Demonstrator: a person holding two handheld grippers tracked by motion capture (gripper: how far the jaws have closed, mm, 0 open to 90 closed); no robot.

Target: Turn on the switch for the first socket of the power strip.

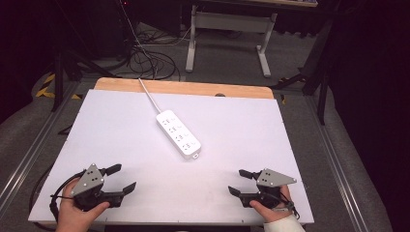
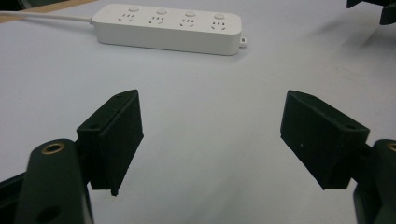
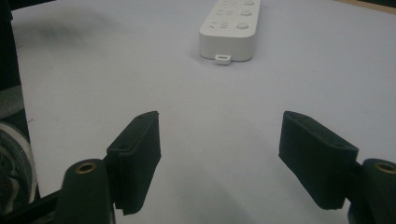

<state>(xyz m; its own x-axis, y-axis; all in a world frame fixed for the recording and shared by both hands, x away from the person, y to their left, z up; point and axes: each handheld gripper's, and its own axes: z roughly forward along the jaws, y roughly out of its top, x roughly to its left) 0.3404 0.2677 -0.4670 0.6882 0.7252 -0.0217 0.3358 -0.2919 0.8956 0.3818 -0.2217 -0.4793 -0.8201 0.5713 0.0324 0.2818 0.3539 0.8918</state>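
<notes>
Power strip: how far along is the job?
Nothing looks done: the power strip lies mid-table, every socket free, its cord running off the far edge. Nothing is in hand: the left gripper and right gripper sit open near the front edge, well short of it. The approach and handling remain.

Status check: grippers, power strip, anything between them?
Left gripper open, empty. Right gripper open, empty. Power strip flat mid-table, untouched. Path clear.

My power strip [image 1: 178, 134] looks like smooth white plastic with a slight sheen. Around it the table [image 1: 121, 121] is matt white, with bare wood along its far edge. My left claw [image 2: 212, 135] has matt black pads, perhaps rubbery.
</notes>
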